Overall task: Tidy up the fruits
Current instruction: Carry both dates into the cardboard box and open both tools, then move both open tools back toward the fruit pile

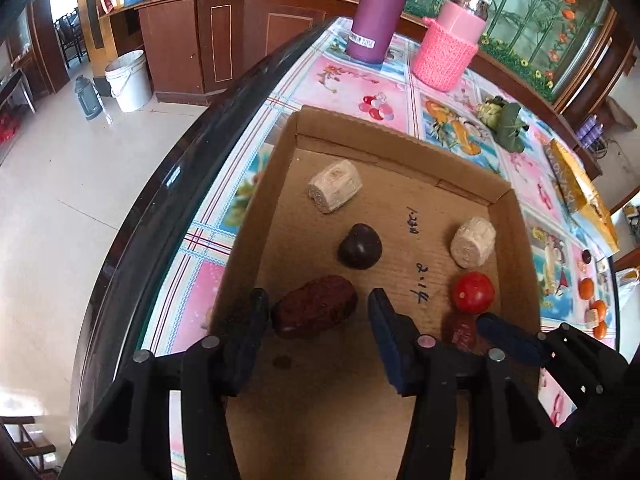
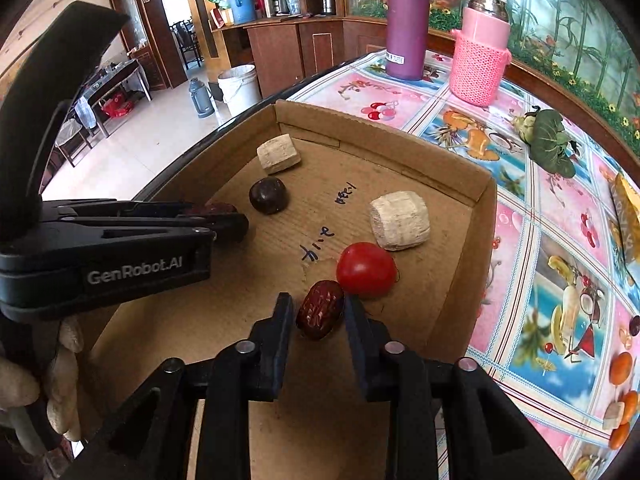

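The left gripper (image 1: pixel 318 306) has its jaws partly open around a red date (image 1: pixel 314 311) that lies on the floor of the cardboard box (image 1: pixel 256 216). The left pad sits just beside the date's end, perhaps touching it; the right pad stands clear of it. The date is not clamped.

The right gripper (image 2: pixel 318 312) has narrower jaws, set around a second red date (image 2: pixel 320 309) that also rests on the box floor. Both pads (image 2: pixel 283 320) stand very close to the date, with slim gaps showing on either side, so the grip looks slack; whether they brush the skin I cannot tell. This date touches a red tomato (image 2: pixel 366 269) just beyond it.

The box is a shallow open tray on the patterned tablecloth (image 2: pixel 516 216). It holds the two dates, the tomato, a dark round fruit (image 1: pixel 359 246) near the middle, and two pale cut chunks (image 1: pixel 335 191) (image 1: pixel 473 242), one near the far left corner and one by the right wall, just beyond the tomato.

Outside the box, near the table's right edge, lie several small oranges (image 2: pixel 622 368), well apart from it.
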Available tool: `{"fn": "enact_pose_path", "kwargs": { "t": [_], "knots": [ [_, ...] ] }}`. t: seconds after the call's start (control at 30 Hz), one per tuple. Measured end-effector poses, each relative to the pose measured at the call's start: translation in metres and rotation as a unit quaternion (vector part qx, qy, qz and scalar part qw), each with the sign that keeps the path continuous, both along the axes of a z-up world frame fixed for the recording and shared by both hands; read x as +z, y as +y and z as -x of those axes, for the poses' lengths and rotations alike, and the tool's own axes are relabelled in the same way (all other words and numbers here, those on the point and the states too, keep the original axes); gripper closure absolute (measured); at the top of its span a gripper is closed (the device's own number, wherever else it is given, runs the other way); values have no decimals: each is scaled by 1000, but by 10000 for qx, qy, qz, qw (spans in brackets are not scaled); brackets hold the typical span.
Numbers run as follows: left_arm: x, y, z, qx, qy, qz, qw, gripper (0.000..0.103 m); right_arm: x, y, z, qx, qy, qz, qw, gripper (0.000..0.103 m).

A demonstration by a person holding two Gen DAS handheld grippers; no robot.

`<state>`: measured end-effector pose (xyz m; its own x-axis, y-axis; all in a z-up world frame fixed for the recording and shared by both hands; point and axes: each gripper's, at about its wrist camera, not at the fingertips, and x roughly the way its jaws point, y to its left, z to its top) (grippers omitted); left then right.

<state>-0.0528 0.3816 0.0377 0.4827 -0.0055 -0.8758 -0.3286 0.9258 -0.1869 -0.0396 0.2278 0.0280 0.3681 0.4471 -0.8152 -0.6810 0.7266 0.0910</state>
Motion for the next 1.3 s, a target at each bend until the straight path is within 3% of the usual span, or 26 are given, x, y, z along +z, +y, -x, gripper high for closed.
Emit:
{"fn": "enact_pose_path", "kwargs": {
  "t": [0.07, 0.17, 0.27, 0.43, 0.53, 0.67, 0.9, 1.3],
  "knots": [
    [8, 2, 6, 73, -130, 64, 9999, 51, 6, -6, 1, -71, -62, -148, 9998, 47],
    [29, 2, 26, 176, -479, 100, 9986, 50, 20, -21, 4, -230, -113, -401, 9989, 47],
    [53, -4, 53, 288, -920, 54, 9953, 40, 33, -52, 11, -518, -98, -742, 9958, 39],
    [77, -35, 99, 430, -1509, -136, 9875, 25, 47, -124, 35, -1278, 51, -1531, 9799, 32],
    [78, -65, 116, 423, -1672, -288, 9846, 20, 48, -159, 54, -1747, -53, -1723, 9694, 28],
    [72, -112, 119, 62, -1616, -698, 9844, 19, 43, -198, 75, -2325, -170, -1834, 9550, 26],
    [68, -169, 126, -414, -1484, -1285, 9797, 19, 38, -238, 92, -2734, -328, -1728, 9457, 26],
    [64, -200, 129, -699, -1321, -1584, 9760, 19, 36, -264, 102, -2853, -370, -1878, 9391, 23]
  ]
}}
